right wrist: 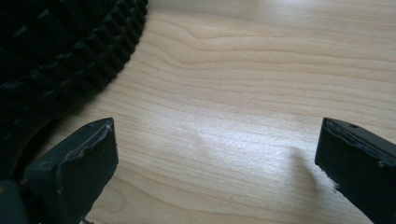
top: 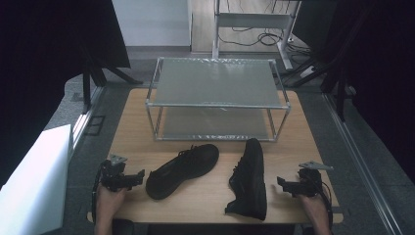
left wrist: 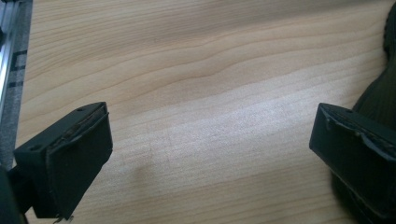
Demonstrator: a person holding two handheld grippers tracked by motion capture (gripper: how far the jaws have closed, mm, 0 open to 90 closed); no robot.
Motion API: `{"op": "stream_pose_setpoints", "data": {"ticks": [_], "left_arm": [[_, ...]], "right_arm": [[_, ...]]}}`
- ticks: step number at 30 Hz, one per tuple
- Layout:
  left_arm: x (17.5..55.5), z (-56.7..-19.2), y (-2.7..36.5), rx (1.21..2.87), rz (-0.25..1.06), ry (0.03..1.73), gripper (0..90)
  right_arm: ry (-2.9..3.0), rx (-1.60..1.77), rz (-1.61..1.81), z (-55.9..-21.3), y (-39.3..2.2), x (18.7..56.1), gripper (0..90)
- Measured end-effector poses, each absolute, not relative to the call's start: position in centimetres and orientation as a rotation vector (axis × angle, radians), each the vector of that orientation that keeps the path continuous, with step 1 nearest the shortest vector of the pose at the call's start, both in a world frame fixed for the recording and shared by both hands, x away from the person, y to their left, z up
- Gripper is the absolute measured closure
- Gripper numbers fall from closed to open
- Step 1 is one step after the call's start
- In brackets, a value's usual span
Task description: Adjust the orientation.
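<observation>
Nearest the person's edge of the wooden table (top: pixel 132 128), a hand holds each tool just outside the pair of black shoes. The left gripper (top: pixel 138 177) sits just left of the left shoe (top: pixel 183 169), its jaws spread wide with nothing between them; in the left gripper view (left wrist: pixel 210 149) bare wood lies between the pads and the shoe's dark side (left wrist: pixel 380 95) stands right behind the right-hand jaw, whether touching it or not is hard to tell from this angle. The right gripper (top: pixel 285 185) sits just right of the right shoe (top: pixel 249 178), likewise released and empty; in the right gripper view (right wrist: pixel 215 158) the shoe's ridged black sole (right wrist: pixel 56 51) lies just beyond the left-hand jaw. The left shoe lies slanted, toe pointing away and to the right, toward the rack. The right shoe lies near it but apart, lengthwise, toe toward the rack and heel at the near edge. Beyond both shoes stands the two-tier metal rack (top: pixel 218 98), its upper and lower shelves bare, at the far part of the table.
</observation>
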State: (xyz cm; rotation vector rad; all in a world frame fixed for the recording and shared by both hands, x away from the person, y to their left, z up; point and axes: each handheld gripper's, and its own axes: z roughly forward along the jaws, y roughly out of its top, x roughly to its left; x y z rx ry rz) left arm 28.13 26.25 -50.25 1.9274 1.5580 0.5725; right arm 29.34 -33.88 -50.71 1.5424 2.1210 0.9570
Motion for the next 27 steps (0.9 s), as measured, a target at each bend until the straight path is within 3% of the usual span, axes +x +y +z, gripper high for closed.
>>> {"op": "stream_pose_setpoints", "data": {"ticks": [27], "left_arm": [[28.97, -50.20, 26.02, 1.919, 0.596, 1.483, 0.0]], "right_arm": [[2.122, 1.477, 1.027, -50.57, -33.34, 29.28, 3.3]]}}
